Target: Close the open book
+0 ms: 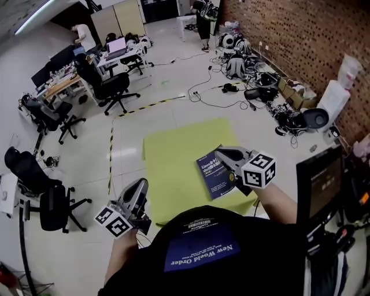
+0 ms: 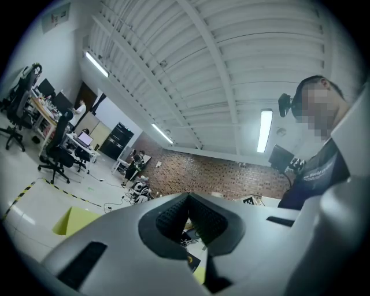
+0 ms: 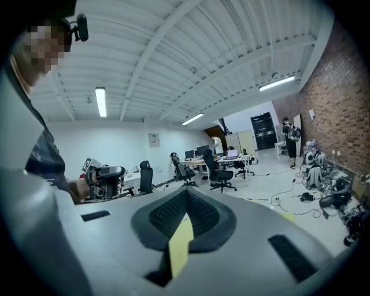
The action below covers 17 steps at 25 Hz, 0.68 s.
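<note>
A blue book (image 1: 215,174) with white print lies closed, cover up, on a yellow-green mat (image 1: 173,156). My right gripper (image 1: 219,152) hovers over the book's far right corner, jaws shut with nothing between them. In the right gripper view the right gripper (image 3: 186,211) shows only a yellow sliver of mat through its gap. My left gripper (image 1: 141,185) is off the mat's near left edge, also shut and empty. In the left gripper view the left gripper (image 2: 189,215) has its pads together, with a dark corner of the book (image 2: 191,263) visible below them.
Black office chairs (image 1: 113,87) and desks (image 1: 63,84) stand at the left and back. Cables and gear (image 1: 254,87) lie along the brick wall (image 1: 289,34) at the right. A dark monitor (image 1: 321,182) stands close at the right. A person (image 1: 205,17) stands far back.
</note>
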{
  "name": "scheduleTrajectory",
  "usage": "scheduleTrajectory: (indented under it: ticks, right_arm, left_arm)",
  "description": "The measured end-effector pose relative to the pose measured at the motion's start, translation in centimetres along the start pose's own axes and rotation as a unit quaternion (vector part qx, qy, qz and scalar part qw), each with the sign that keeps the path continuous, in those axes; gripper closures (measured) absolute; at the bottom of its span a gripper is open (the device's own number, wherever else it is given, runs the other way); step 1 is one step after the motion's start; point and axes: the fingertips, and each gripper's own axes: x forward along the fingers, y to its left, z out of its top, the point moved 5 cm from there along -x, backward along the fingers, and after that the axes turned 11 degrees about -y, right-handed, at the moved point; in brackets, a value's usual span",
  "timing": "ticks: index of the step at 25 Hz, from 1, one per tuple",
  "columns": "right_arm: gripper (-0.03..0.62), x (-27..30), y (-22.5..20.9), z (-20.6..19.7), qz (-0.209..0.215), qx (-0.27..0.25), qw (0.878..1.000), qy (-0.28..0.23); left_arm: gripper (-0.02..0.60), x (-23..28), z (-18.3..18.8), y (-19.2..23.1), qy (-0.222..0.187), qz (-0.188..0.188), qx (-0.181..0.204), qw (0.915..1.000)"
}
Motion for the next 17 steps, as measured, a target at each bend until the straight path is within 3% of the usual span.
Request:
scheduleTrajectory:
  ticks: [17]
  right_arm:
    - [0.609,0.67,0.57,-0.05,0.013,-0.006,1.000,0.008]
  left_arm:
    - [0.574,0.19,-0.07,-0.06,0.005,-0.006,-0.007,1.0000]
